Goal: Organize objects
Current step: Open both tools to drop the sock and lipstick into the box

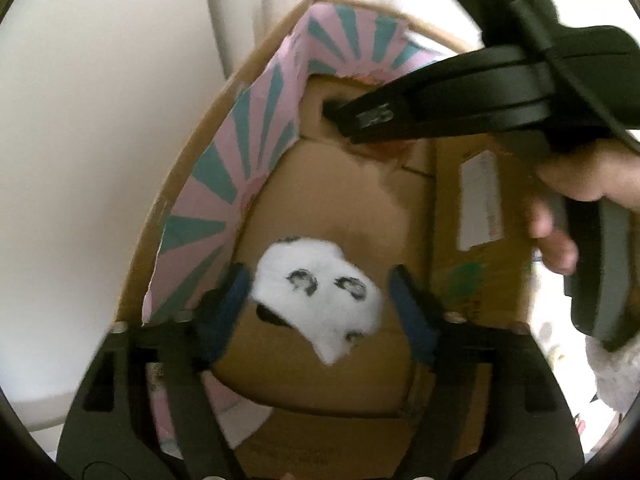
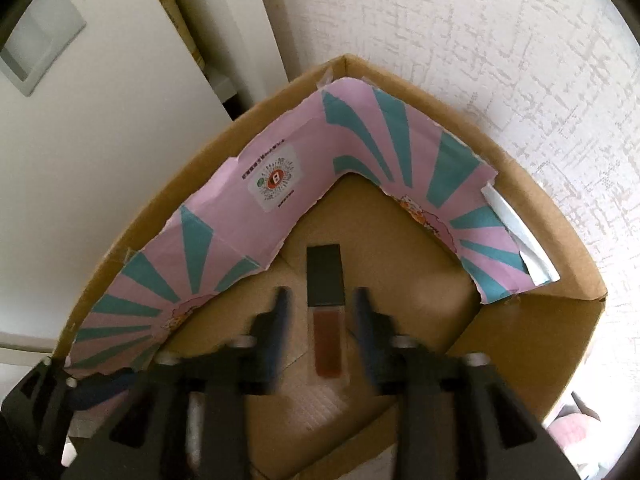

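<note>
Left view only: a white soft toy (image 1: 320, 292) with black markings lies between the released jaws of the left gripper (image 1: 320, 304), inside the cardboard box (image 1: 452, 280). Right view only: a lip gloss tube (image 2: 325, 312), dark cap and reddish-brown body, lies between the parted jaws of the right gripper (image 2: 322, 320), untouched.

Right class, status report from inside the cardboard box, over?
Both hand-held grippers open: left straddling white plush toy, right straddling lip gloss tube. Both items lying on box floor. Nothing blocking.

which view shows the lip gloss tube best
The right wrist view: the lip gloss tube lies in full on the floor of the cardboard box, dark cap and brownish body clear. The left wrist view shows none of it; the right tongs cover that corner.
</note>
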The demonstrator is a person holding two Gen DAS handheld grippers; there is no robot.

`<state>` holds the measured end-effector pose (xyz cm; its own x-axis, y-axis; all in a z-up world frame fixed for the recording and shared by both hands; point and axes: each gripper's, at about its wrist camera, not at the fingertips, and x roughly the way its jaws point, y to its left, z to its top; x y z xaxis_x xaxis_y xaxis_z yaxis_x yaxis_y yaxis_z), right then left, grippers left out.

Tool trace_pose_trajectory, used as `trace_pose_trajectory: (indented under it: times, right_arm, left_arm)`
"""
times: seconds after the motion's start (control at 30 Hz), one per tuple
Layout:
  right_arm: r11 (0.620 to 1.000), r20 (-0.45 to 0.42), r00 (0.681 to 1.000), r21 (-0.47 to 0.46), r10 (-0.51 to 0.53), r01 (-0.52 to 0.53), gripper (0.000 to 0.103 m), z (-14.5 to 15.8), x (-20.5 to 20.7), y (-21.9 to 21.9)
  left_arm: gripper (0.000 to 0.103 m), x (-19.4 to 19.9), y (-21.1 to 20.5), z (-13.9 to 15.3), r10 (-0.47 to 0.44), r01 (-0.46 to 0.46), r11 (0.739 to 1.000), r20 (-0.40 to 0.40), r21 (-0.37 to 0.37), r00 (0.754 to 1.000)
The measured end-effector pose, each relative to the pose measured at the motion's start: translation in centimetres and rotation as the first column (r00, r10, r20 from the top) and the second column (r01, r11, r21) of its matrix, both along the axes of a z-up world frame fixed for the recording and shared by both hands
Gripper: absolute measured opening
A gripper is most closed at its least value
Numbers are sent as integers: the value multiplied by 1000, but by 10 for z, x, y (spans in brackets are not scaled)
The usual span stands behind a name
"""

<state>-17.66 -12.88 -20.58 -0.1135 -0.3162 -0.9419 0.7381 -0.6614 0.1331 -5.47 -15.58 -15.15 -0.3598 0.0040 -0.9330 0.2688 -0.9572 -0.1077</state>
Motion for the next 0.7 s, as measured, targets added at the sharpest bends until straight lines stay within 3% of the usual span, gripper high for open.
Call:
trace_pose_trajectory:
  times: [0.03, 0.07, 0.17, 0.43, 0.7]
  right_arm:
    - [1000, -5, 1000, -10, -1, 1, 89, 2, 1, 0]
    - [1000, -8, 1000, -22, 1, -1, 90, 4, 2, 0]
    - [1000, -31, 1000, -1, 4, -4, 90, 4, 4, -4]
    - [1000, -45, 999, -4, 3, -3, 90, 8, 12, -9]
    - [999, -104, 994, -29, 22, -25, 90, 42, 31, -8]
  left_arm:
    - [100, 1, 2, 3, -7, 8, 1000, -10, 18, 1000]
    - [103, 1, 5, 6, -13, 13, 1000, -19, 17, 1000]
    - [103, 1, 12, 4, -28, 28, 999, -12, -19, 1000]
    - [103, 6, 13, -1, -10, 10, 1000, -13, -4, 1000]
    - [103, 14, 20, 19, -4, 2, 999, -65, -33, 998]
